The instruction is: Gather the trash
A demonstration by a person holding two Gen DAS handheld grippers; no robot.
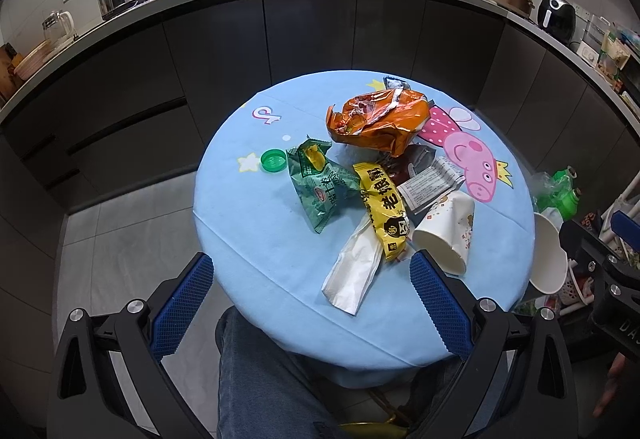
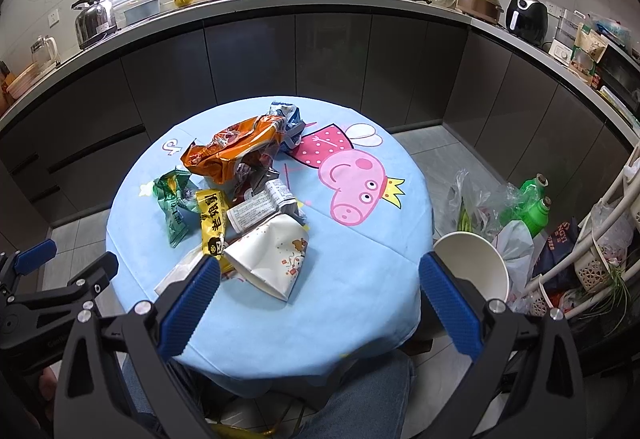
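Trash lies heaped on a round table with a blue cartoon cloth [image 1: 248, 223] [image 2: 360, 279]: an orange crumpled bag [image 1: 378, 121] [image 2: 232, 153], a green wrapper [image 1: 320, 187] [image 2: 174, 205], a yellow wrapper [image 1: 384, 211] [image 2: 212, 221], a white printed packet [image 1: 432, 183] [image 2: 260, 209], a white tissue [image 1: 352, 275], a crushed paper cup [image 1: 446, 233] [image 2: 272, 257] and a green bottle cap [image 1: 273, 160]. My left gripper [image 1: 312, 303] hovers open over the table's near edge, above the tissue. My right gripper [image 2: 320, 299] is open too, close above the paper cup.
A white paper bowl [image 2: 476, 259] [image 1: 550, 255] sits off the table's right side, beside plastic bags and green bottles [image 2: 532, 203]. A person's jeans-clad legs [image 1: 256, 379] are under the near edge. Dark kitchen cabinets and a cluttered counter [image 2: 320, 5] curve behind.
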